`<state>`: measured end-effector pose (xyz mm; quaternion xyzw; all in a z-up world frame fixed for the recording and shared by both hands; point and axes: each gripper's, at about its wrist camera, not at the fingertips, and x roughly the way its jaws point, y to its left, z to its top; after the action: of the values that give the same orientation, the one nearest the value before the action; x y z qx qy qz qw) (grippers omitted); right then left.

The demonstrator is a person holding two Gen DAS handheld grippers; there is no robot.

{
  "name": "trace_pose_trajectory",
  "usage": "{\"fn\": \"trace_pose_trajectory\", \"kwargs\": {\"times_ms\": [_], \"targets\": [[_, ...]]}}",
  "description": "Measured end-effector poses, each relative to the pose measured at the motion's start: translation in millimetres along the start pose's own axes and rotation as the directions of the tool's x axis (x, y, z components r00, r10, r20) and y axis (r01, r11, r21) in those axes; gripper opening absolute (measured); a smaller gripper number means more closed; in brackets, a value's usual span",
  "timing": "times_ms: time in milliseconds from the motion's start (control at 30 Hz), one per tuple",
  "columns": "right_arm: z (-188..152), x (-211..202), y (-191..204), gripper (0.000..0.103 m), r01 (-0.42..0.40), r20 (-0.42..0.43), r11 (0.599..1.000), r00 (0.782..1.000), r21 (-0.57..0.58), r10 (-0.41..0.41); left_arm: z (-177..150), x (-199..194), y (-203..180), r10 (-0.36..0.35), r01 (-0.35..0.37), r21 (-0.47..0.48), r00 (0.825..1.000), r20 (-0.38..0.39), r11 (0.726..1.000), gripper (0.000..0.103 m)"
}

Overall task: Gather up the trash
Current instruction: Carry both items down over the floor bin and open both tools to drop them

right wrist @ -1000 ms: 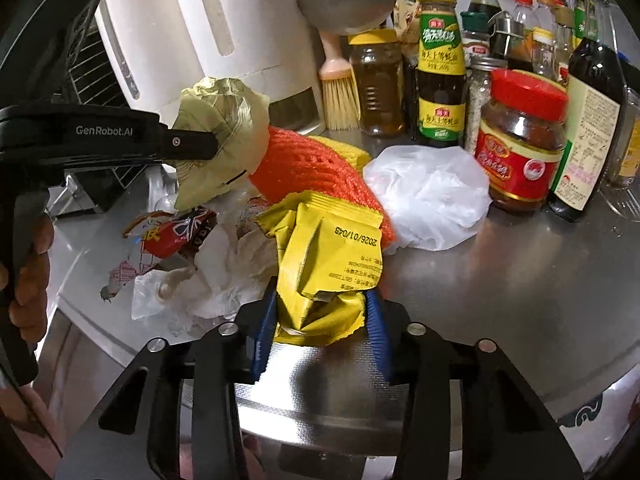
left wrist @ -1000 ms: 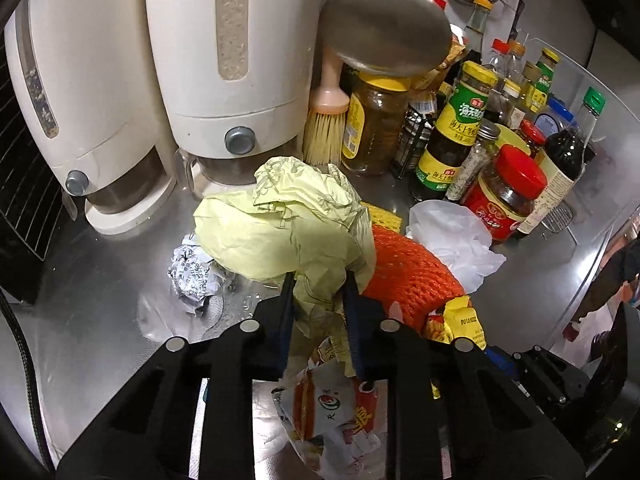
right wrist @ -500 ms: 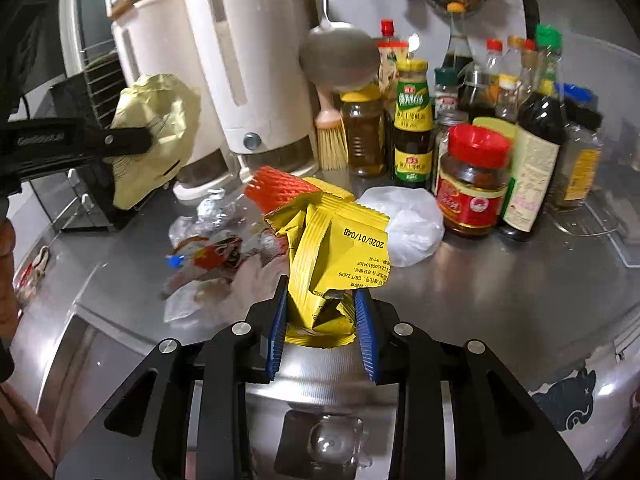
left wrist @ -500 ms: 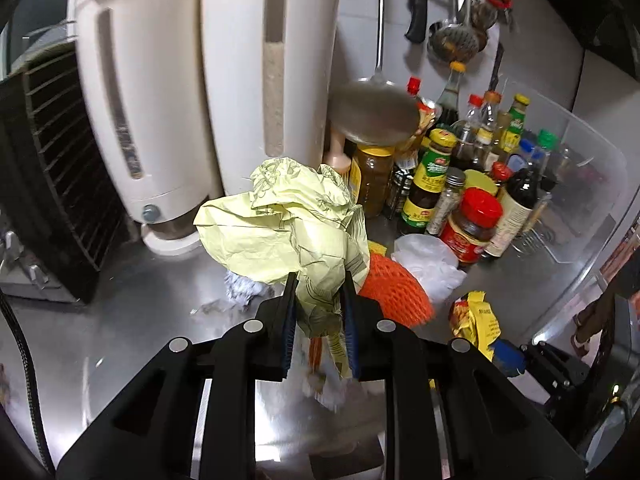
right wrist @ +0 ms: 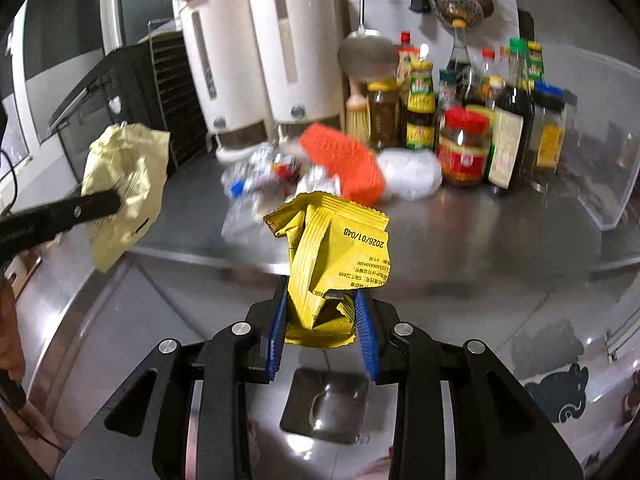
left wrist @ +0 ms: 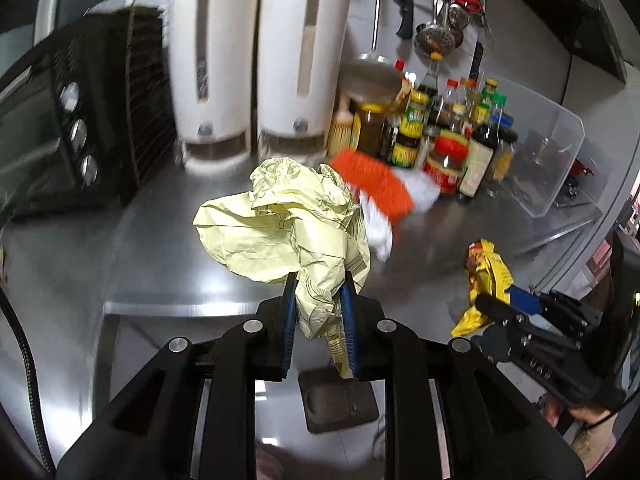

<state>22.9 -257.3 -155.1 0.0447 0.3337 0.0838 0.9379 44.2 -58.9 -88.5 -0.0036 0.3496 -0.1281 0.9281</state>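
The left gripper point(left wrist: 318, 300) clamps a crumpled pale-yellow paper bag point(left wrist: 288, 224) – the right gripper point(right wrist: 320, 320), at its four o'clock, pinches a creased yellow foil sachet point(right wrist: 340, 252).

left gripper point(left wrist: 318, 300): fingers clamped, tilted down | right gripper point(right wrist: 322, 312): fingers clamped, tilted down

We lose the bottom of the pale yellow crumpled paper point(left wrist: 288, 224) between the left gripper point(left wrist: 318, 312) pads. The same goes for the yellow wrapper point(right wrist: 332, 256) low in the right gripper point(right wrist: 322, 320). Behind, the orange mesh sleeve point(right wrist: 344, 160) and the small litter point(right wrist: 264, 172) beside it smear into blur; possibly foil and plastic, we cannot say. Bottle labels point(right wrist: 420, 120) are unreadable. The toaster oven point(left wrist: 44, 132) runs off the left edge, and the clear plastic bin point(right wrist: 600, 136) off the right.
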Motion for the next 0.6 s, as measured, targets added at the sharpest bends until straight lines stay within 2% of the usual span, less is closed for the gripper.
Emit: {"fn": "trace_pose_trajectory", "kwargs": {"times_ms": [167,400,533,600], "targets": [[-42.5,14.0,2.5,0.033,-0.001,-0.071,1.0,0.997,0.018,0.002,-63.9,18.9,6.0,-0.027,0.024,-0.034,0.996,-0.081,0.999,0.02],[-92.9,56.1,-5.7,0.033,0.016,-0.181,0.999,0.984,0.046,-0.008,-137.0,81.7,7.9,-0.062,0.051,-0.058,0.974,-0.218,0.997,0.02],[-122.8,89.5,-14.1,0.033,0.019,-0.238,0.997,0.971,0.069,-0.002,-176.9,132.7,6.9,-0.089,0.069,-0.075,0.95,-0.299,0.995,0.02],[-134.3,107.8,-18.0,0.033,0.02,-0.266,0.997,0.964,0.075,0.001,-193.9,161.3,6.8,-0.103,0.074,-0.097,0.933,-0.344,0.993,0.02]]}}
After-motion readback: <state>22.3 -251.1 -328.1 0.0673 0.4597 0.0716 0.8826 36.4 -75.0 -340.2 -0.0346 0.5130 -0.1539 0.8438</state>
